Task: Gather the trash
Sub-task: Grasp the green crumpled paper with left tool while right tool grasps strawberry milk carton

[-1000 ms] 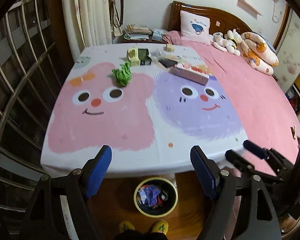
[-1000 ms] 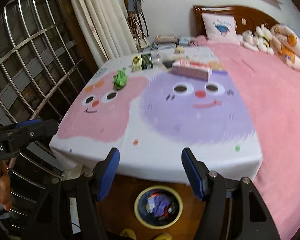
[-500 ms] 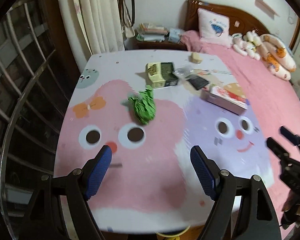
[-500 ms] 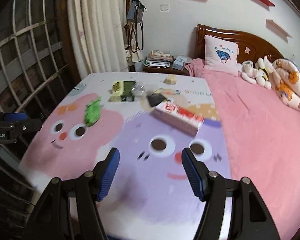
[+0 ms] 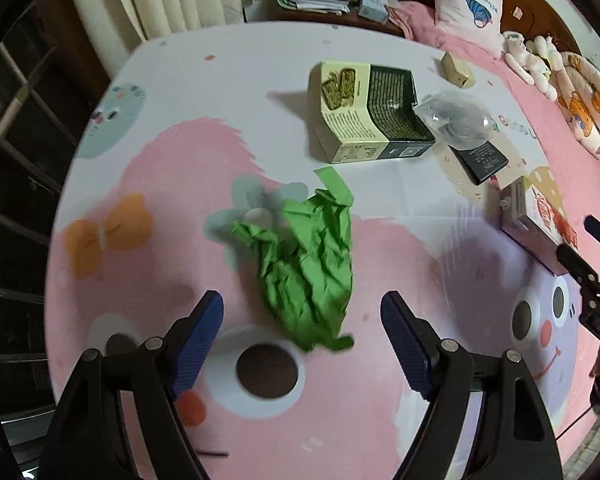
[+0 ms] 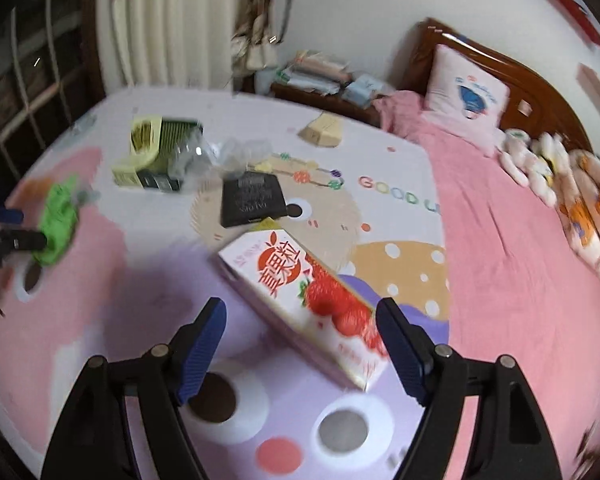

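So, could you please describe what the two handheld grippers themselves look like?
Both look alike. The left gripper and right gripper each have two black angular plastic arms with silver rivets at the pivots, ending in jaws faced with dark blue, finely ribbed pads. No cables or sleeves show. In the left view, the right gripper shows side-on as black linkage with a blue tip.

Left gripper (image 5: 302, 338) fingers (image 5: 198, 336) spread wide around crumpled green paper (image 5: 308, 268).

I count five pieces on the cartoon sheet: crumpled green paper (image 5: 308, 264), opened yellow-green box (image 5: 366, 120), clear plastic wrap (image 5: 458, 120), black packet (image 5: 482, 160), flat-lying strawberry carton (image 6: 304, 300).
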The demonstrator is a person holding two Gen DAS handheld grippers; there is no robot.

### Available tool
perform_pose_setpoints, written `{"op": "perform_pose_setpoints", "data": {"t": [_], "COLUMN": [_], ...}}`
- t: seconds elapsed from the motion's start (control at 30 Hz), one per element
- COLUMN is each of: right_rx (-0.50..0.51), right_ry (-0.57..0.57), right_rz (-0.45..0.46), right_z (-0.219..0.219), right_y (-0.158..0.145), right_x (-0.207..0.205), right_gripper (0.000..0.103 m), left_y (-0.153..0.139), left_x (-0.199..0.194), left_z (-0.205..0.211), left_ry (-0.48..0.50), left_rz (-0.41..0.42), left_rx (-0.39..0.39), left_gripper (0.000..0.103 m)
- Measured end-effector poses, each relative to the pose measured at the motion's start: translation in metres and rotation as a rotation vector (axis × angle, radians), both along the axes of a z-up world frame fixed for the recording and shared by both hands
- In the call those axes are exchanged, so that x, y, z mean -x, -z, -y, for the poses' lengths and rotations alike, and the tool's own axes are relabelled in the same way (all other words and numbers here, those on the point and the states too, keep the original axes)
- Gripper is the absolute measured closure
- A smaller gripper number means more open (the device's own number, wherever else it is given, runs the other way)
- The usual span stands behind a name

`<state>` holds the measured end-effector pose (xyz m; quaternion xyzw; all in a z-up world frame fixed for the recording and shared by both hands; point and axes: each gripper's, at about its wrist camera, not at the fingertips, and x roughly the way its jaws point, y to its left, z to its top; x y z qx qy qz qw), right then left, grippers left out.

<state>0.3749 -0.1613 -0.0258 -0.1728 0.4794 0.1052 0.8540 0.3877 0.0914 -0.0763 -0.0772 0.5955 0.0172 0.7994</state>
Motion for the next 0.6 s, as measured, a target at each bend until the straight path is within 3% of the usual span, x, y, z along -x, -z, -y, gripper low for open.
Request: {"op": "perform_pose_setpoints", "data": {"t": [0.2,0.33,0.5,0.57,0.6], "right_rx": [0.071,0.052,0.032,0.025,0.012], "right_ry": [-0.110,-0.118,-0.101,-0.090,-0.088], "right_rz": [-0.082,-0.157,-0.212,-0.218,-0.219], "right_z": [-0.004,-0.001,-0.001,-0.002,-0.004], "right_y": [0.028,0.039,0.041,0.041,0.040], "right_x": [-0.027,-0.044,-0.050,-0.047,-0.044], "right_gripper": [0.025,0.025,0.027,0.030,0.037], "left_y": [0.016,0.025,0.030,0.029,0.029], "left_x": [-0.017,-0.025,-0.031,-0.030,-0.029], "left_z": [0.005,0.005,0.003,0.004,0.004], "left_ry": [0.028,0.031,0.028,0.031,0.056], "left_rz": [-0.033,-0.054,-0.069,-0.064,-0.067], "left_rx": [0.020,0.030,0.049,0.047,0.048], "left_gripper": [0.023,0.025,0.043,0.055,0.059]}}
